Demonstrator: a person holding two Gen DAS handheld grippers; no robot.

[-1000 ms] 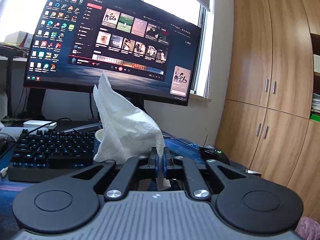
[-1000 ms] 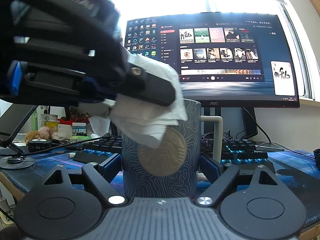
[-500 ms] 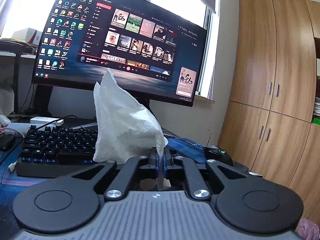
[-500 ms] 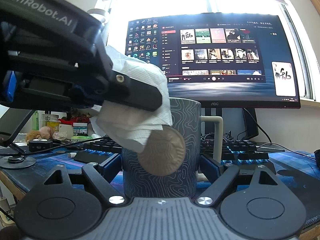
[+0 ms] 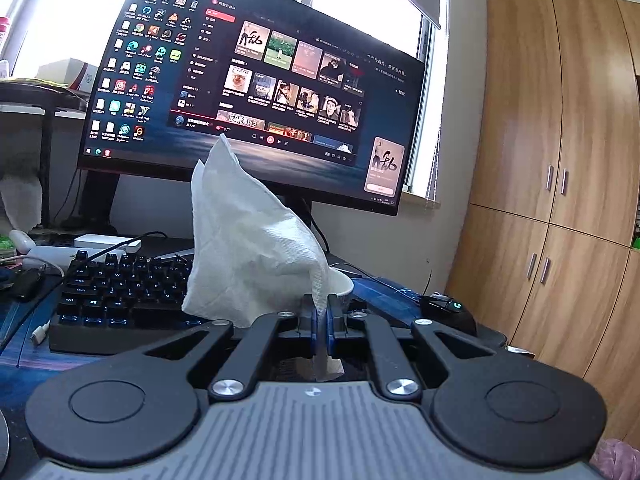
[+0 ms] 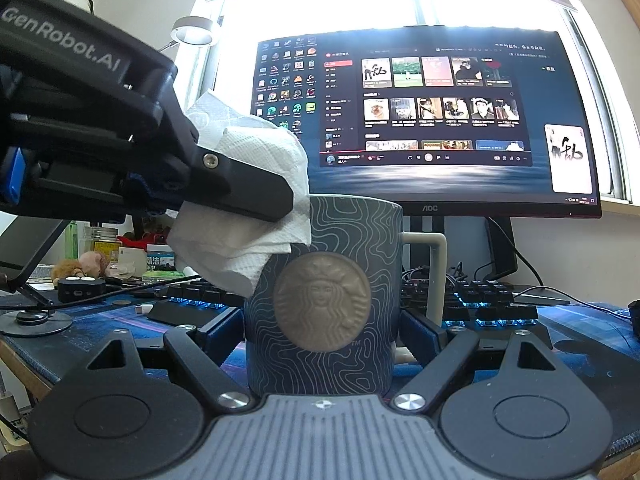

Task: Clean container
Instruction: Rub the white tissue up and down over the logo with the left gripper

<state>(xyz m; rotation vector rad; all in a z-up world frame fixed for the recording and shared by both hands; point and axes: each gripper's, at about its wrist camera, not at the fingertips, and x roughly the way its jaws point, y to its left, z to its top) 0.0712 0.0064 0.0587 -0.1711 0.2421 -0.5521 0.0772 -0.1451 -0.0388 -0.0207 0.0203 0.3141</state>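
A dark blue mug [image 6: 324, 300] with a round bronze emblem and a pale handle stands upright between my right gripper's [image 6: 322, 328] fingers, which are shut on its sides. My left gripper [image 5: 319, 312] is shut on a white paper towel [image 5: 248, 240]. In the right wrist view the left gripper [image 6: 240, 196] comes in from the upper left, holding the towel [image 6: 248, 216] at the mug's upper left rim. In the left wrist view a bit of the mug's white rim [image 5: 342, 282] shows behind the towel.
A black backlit keyboard [image 5: 120, 284] lies on the blue desk mat [image 6: 580, 336] behind the mug. A lit monitor [image 6: 428, 120] stands behind it. A mouse [image 5: 448, 308] is at right, wooden cupboards [image 5: 560, 160] beyond. Jars and clutter [image 6: 120, 256] sit at left.
My left gripper has pulled back to the left and up with the towel, off the mug's top to its left rim. The mug and right gripper have not moved.
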